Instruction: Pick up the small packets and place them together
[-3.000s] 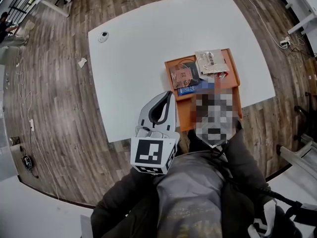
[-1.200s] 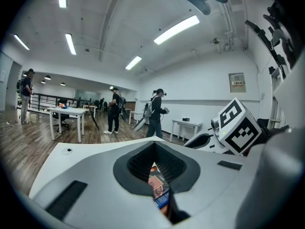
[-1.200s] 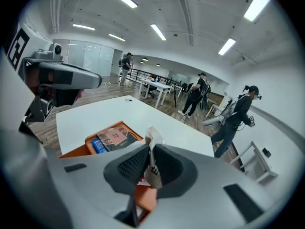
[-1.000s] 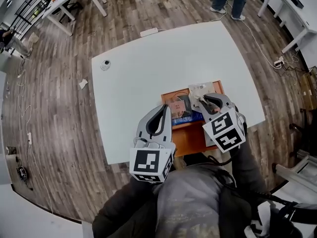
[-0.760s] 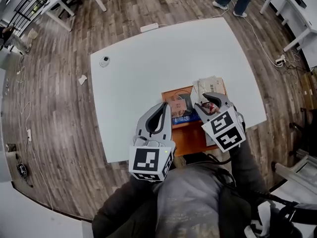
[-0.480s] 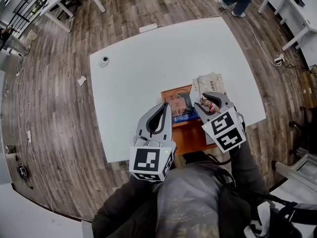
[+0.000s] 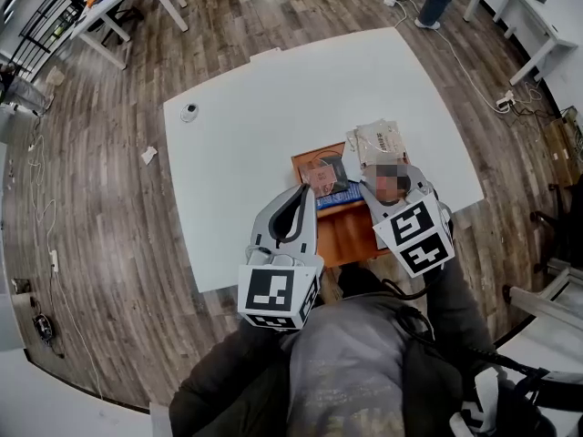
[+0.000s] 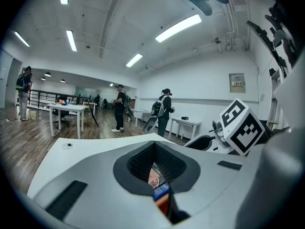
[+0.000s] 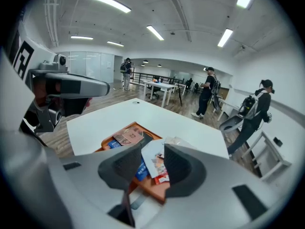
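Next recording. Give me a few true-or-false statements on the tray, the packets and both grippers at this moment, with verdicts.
1. Several packets lie on the orange tray. True.
2. The left gripper has its jaws wide apart. False: they are together, with nothing held.
3. The right gripper has its jaws apart, over the packets. True.
4. The blue packet lies on the bare table, off the tray. False: it lies on the tray, next to the pink packet.
5. A small round object sits on the table, well away from the tray. True.
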Motion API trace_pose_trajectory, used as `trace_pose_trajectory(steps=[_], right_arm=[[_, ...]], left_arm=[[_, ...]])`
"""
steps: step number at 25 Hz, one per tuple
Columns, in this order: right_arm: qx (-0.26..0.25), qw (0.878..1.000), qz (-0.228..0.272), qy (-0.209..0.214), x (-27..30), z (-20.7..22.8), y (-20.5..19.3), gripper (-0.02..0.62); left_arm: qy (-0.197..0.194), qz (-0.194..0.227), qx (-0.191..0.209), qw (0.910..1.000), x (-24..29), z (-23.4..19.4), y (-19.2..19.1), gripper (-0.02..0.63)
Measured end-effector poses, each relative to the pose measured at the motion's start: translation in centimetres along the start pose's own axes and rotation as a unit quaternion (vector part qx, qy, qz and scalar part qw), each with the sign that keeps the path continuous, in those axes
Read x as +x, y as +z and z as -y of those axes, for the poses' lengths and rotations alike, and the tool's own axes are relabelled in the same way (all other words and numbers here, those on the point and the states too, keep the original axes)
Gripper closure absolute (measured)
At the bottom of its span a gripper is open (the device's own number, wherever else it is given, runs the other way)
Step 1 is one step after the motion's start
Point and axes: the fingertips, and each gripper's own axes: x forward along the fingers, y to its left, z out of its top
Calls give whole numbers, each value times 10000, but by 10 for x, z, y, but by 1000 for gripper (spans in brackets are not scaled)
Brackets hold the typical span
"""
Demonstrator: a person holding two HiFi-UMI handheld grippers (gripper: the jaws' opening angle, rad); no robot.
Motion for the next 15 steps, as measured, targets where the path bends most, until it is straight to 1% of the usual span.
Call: trace_pose_trajectory(steps=[4, 8, 11, 15], right_arm=[[66, 9998, -25, -183, -17, -3, -10, 446], [201, 9993, -183, -260, -28, -11, -33, 446], [360, 9981, -477, -173, -29, -21, -59, 446], [429, 9935, -1048, -77, -19, -34, -99, 446]], left_arm=[[-161, 46, 48, 9998, -9, 13, 0, 607], [-352, 9, 78, 9994, -16, 29, -7, 607], [-501, -80, 105, 9987, -19, 39, -15, 607], [-593, -233, 131, 9979, -19, 45, -24, 607]])
